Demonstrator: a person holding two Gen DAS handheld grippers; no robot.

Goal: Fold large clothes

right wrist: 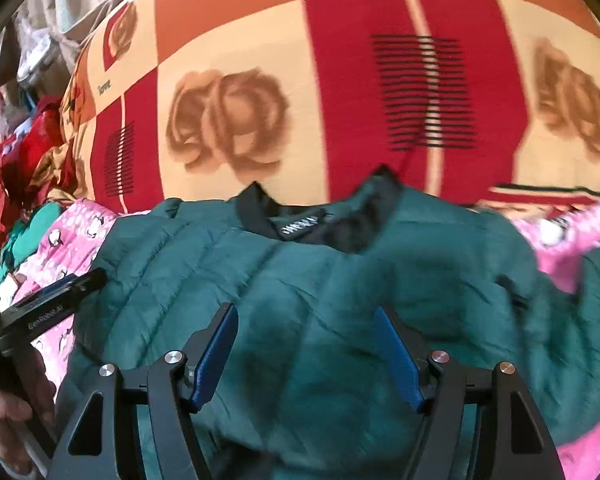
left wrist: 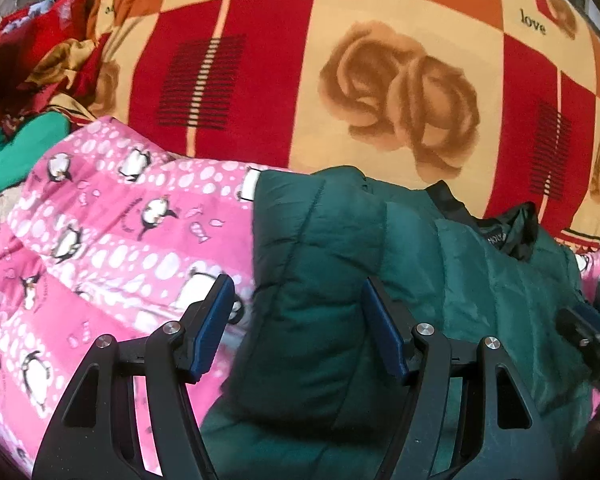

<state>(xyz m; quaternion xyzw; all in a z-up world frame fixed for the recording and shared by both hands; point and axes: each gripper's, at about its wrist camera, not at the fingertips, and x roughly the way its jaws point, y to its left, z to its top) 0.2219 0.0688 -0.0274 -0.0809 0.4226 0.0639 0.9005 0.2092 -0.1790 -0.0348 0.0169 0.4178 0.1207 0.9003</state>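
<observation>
A dark green quilted puffer jacket (right wrist: 300,280) is spread on a pink penguin-print blanket (left wrist: 112,240), its black collar (right wrist: 300,220) toward the far side, with a checked rose-patterned bedspread (left wrist: 380,60) beyond. The left gripper (left wrist: 296,328) is held spread over the jacket's folded left edge; the right gripper (right wrist: 306,356) is spread above the jacket's middle, nothing pinched. The jacket is judged light, puffy and slippery; a hem or sleeve edge is best pinched. No containers are seen.

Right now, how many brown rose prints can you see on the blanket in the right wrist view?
2 full ones: one rose left of centre, one rose at the right. A smaller one sits upper left; more may be hidden.
</observation>
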